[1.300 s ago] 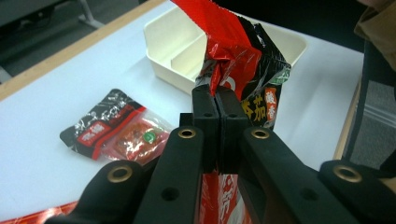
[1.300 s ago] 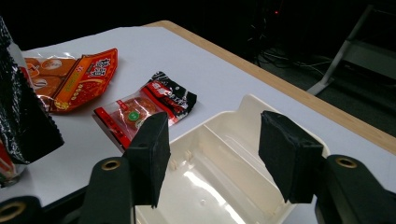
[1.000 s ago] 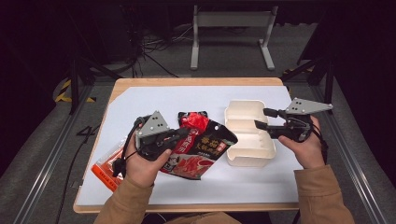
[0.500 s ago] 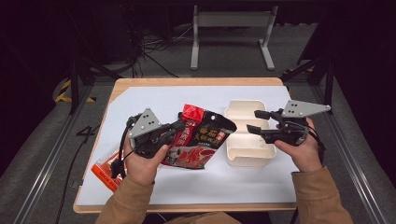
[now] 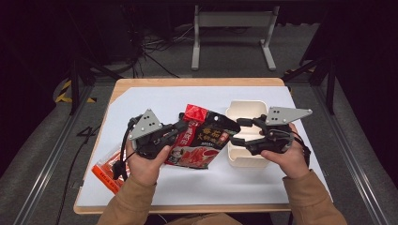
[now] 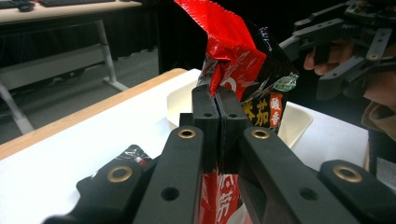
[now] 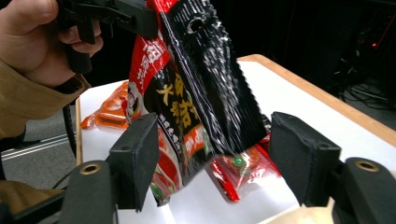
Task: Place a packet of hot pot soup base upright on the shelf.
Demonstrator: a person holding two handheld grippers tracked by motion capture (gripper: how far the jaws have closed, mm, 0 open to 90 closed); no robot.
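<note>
Sauce packet [image 5: 202, 138] held up beside white container [image 5: 246, 133]
Left tool [image 6: 217, 109] is clamped on packet; right tool [image 7: 219, 163], jaws just opened wide, stands apart over container, packet between but unpressed

Red-black snack bag [image 6: 261, 109] — yellow Chinese characters 茄, 香; other print too blurred to read.

A lab: dark room, floor cables [image 5: 155, 47], metal rails [image 5: 44, 159] flanking the table [image 5: 141, 101].
</note>
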